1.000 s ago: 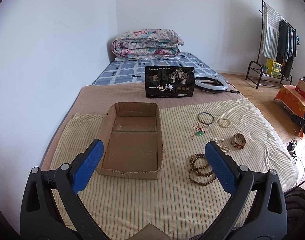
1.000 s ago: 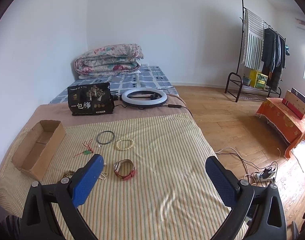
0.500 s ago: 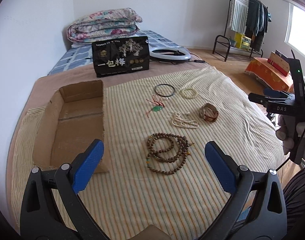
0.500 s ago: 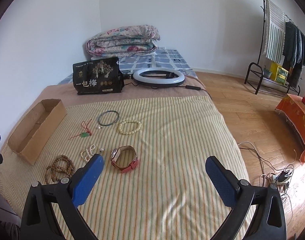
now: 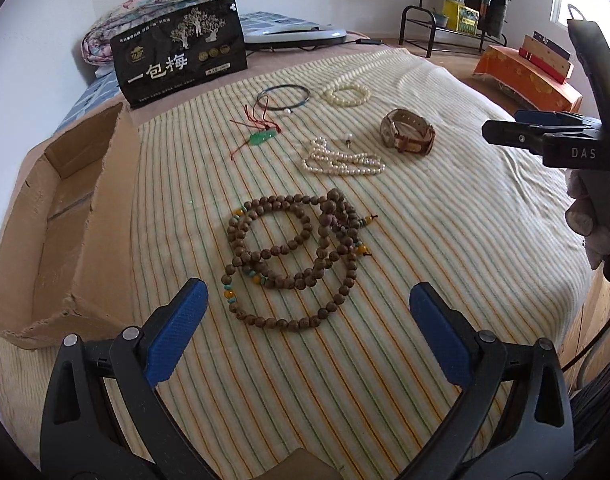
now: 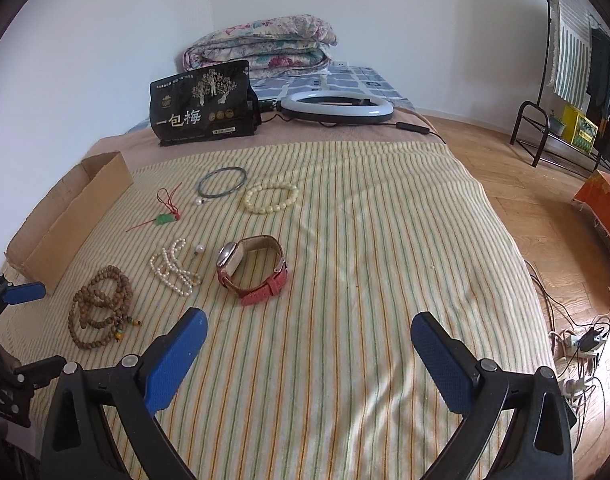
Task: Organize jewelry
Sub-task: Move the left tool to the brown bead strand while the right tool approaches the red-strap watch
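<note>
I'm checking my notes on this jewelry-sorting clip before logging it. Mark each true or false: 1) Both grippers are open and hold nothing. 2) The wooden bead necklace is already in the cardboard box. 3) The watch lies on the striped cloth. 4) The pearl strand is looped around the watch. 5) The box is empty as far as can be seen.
1) Left gripper and right gripper are open and hold nothing: true.
2) False: the wooden bead necklace lies on the striped cloth, beside the cardboard box.
3) Watch on the cloth: true.
4) False: the pearl strand lies apart from it.
5) True.
</note>
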`<state>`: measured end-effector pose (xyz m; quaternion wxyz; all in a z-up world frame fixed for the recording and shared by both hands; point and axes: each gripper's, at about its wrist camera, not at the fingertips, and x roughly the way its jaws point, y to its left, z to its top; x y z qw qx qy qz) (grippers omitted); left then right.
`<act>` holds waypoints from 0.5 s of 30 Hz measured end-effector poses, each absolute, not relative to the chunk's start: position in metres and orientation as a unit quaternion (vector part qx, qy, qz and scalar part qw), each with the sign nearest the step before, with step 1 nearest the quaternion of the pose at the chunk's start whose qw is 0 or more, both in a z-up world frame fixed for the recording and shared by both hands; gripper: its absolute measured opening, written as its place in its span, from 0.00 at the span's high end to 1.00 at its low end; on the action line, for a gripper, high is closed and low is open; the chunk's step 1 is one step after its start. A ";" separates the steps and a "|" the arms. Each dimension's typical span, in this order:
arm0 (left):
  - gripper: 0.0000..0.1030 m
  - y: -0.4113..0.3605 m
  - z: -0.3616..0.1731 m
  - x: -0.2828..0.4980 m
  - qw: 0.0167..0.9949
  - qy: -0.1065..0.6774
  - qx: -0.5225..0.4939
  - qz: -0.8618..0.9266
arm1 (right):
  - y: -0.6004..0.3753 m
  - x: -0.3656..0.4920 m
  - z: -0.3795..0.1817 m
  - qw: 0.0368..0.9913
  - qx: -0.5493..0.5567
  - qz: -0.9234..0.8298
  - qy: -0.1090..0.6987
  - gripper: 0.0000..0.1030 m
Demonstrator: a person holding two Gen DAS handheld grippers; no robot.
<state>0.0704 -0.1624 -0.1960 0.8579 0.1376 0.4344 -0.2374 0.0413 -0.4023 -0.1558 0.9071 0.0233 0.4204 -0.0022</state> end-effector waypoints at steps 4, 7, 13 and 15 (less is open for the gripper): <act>0.00 -0.164 -0.213 0.082 0.861 0.440 0.142 -0.213 | -0.403 0.045 -0.165 0.903 0.024 -0.003 0.428 0.00; 0.00 -0.165 -0.217 0.090 0.868 0.432 0.149 -0.194 | -0.401 0.049 -0.169 0.903 0.025 0.001 0.429 0.00; 0.00 -0.157 -0.219 0.115 0.869 0.445 0.114 -0.185 | -0.386 0.064 -0.175 0.900 0.006 0.025 0.435 0.00; 0.00 -0.156 -0.220 0.123 0.867 0.451 0.103 -0.185 | -0.379 0.070 -0.178 0.898 -0.005 0.033 0.438 0.00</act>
